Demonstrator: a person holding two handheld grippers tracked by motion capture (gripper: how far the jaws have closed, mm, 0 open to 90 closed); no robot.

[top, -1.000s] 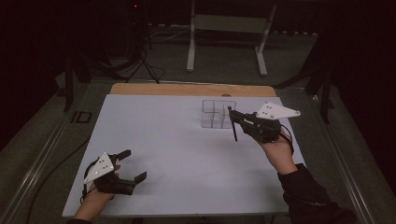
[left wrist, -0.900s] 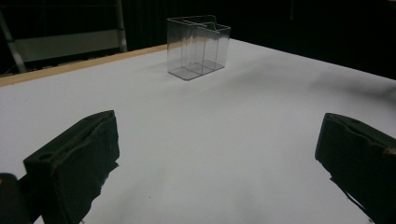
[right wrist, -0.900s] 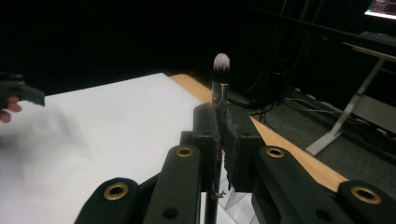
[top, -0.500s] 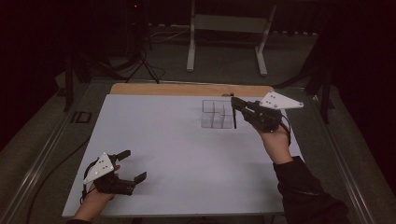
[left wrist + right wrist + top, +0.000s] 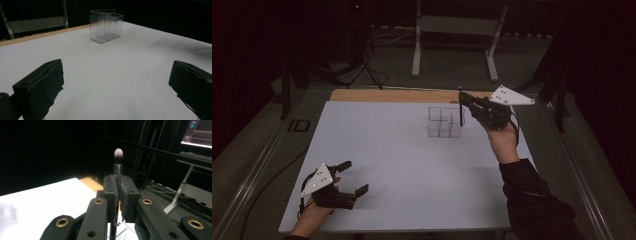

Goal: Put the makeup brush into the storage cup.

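White tabletop (image 5: 402, 150): left gripper (image 5: 351, 178) rests agape, right gripper (image 5: 463, 100) clamps a brush (image 5: 118, 160) (upright) above the clear organizer (image 5: 445, 121).

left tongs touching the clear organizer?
Apart. In the left gripper view the open left tongs sit near the camera, with a wide stretch of bare white table between them and the clear organizer. The high view agrees.

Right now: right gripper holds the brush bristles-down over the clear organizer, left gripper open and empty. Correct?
One error: the brush points bristles-up, as the right gripper view shows. The rest holds: right gripper clamps it above the clear organizer; left gripper is open and empty.
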